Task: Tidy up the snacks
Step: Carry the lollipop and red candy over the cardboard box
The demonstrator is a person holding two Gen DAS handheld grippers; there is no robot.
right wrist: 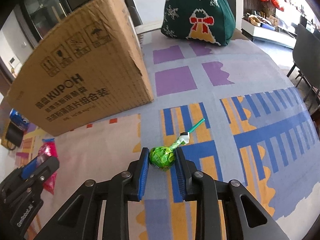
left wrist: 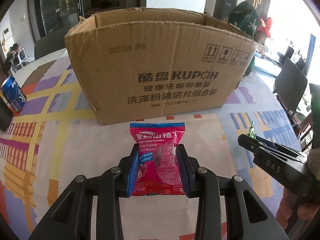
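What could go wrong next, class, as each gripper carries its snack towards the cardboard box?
1. The right gripper pinches only the round head of the green lollipop; it may roll out.
2. The left gripper squeezes the soft red snack packet, which may crumple or slide.
3. The cardboard box has tall walls; a low carry could knock it.

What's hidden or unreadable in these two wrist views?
- Inside of cardboard box: left view, front wall hides it.
- Blue can: right view, box corner covers it.
- Red snack packet lower print: too small.
- Lollipop label: right view, crumpled wrapper.
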